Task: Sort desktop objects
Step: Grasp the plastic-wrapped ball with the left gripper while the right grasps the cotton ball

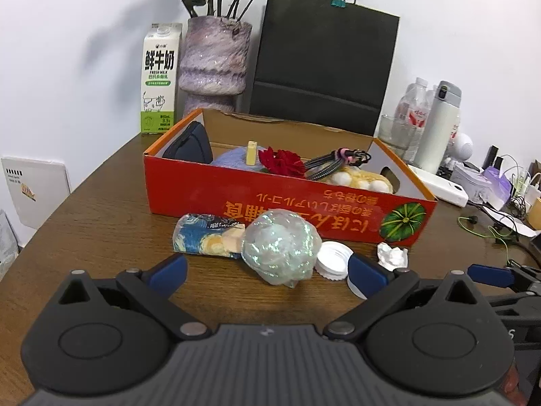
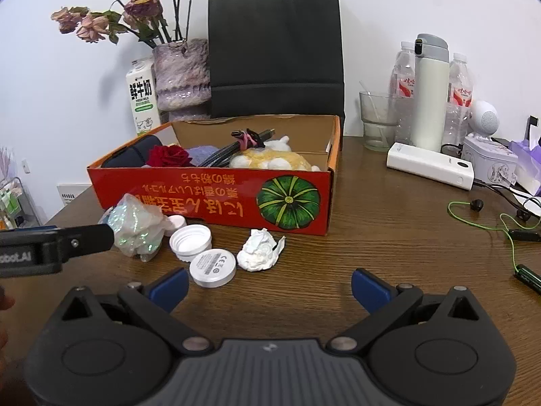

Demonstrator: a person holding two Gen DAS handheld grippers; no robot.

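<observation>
A red cardboard box (image 1: 236, 199) (image 2: 216, 189) stands on the brown table, holding a red rose (image 1: 282, 162), a coiled cable (image 1: 338, 160), a plush toy (image 2: 270, 159) and a dark pouch (image 1: 189, 143). In front of it lie a shiny crumpled film ball (image 1: 280, 247) (image 2: 135, 226), a blue patterned packet (image 1: 203, 235), a white ridged cap (image 1: 333, 260) (image 2: 190, 241), a white round disc (image 2: 213, 266) and a crumpled tissue (image 1: 392, 255) (image 2: 258, 250). My left gripper (image 1: 267, 272) is open, fingers either side of the film ball. My right gripper (image 2: 268, 287) is open and empty, just short of the tissue and disc.
Behind the box stand a milk carton (image 1: 159, 77), a flower vase (image 1: 213, 61) and a black paper bag (image 1: 324, 61). To the right are a glass (image 2: 378, 120), water bottles, a white flask (image 2: 431, 94), a power bank (image 2: 429, 165) and green earphone wires (image 2: 490, 223).
</observation>
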